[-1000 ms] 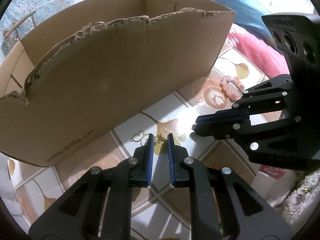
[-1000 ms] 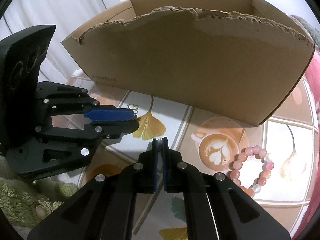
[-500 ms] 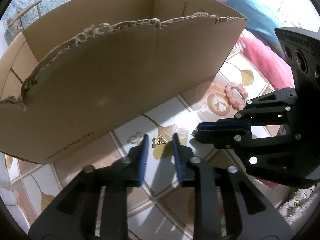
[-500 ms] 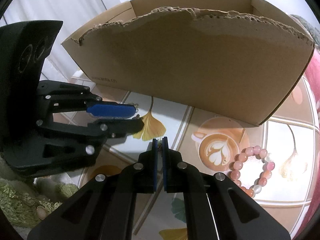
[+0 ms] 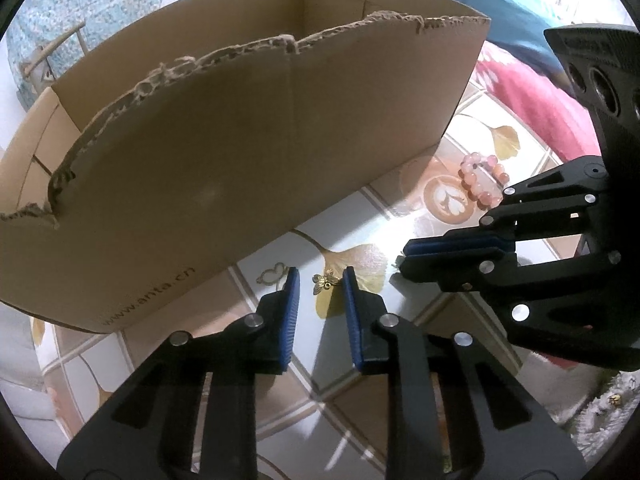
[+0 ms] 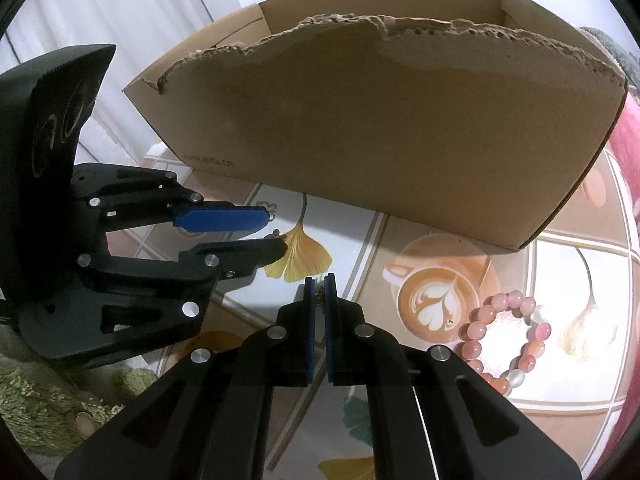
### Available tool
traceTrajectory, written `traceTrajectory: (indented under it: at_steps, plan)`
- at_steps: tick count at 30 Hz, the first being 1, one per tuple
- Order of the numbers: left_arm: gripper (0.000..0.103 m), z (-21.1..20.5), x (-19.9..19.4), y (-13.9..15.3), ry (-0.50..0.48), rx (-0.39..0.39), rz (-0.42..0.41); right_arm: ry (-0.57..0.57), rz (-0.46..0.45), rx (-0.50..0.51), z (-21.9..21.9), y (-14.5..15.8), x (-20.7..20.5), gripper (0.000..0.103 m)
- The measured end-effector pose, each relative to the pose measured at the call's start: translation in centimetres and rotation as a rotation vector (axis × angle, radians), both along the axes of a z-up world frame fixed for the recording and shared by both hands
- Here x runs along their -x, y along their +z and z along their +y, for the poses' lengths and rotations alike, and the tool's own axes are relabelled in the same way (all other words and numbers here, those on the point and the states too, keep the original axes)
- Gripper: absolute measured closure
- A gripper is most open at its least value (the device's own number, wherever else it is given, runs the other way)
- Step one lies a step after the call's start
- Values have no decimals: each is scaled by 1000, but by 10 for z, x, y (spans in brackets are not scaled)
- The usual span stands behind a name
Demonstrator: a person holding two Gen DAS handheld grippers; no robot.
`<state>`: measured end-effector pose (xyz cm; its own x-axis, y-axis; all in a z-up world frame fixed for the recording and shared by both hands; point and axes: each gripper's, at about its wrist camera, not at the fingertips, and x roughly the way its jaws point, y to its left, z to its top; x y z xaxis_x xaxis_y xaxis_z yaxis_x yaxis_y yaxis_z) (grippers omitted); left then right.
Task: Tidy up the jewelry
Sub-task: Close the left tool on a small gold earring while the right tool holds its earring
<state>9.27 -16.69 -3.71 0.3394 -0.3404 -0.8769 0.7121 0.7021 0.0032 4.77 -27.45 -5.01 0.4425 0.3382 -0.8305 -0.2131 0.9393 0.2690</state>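
Beside box edge (image 5: 248,48), bare tabletop (image 5: 360,216).

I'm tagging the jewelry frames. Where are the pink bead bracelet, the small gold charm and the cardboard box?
pink bead bracelet (image 6: 506,344): right wrist view, on a bead.
small gold charm (image 5: 325,281): left wrist view, its middle.
cardboard box (image 5: 240,168): left wrist view, front wall.
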Motion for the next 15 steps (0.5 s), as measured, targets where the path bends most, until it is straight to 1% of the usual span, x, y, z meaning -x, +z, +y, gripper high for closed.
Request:
traceTrajectory:
  at_steps: [8, 9, 10, 15]
  plan:
    - [85, -4, 1, 0, -4, -6, 0, 0, 0, -1, -1, 0, 1, 98]
    - [86, -5, 1, 0, -5, -5, 0, 0, 0, -1, -1, 0, 1, 98]
    - [91, -5, 2, 0, -5, -2, 1, -1, 0, -2, 0, 0, 1, 99]
    - [91, -3, 2, 1, -7, 5, 0, -5, 0, -6, -1, -1, 0, 98]
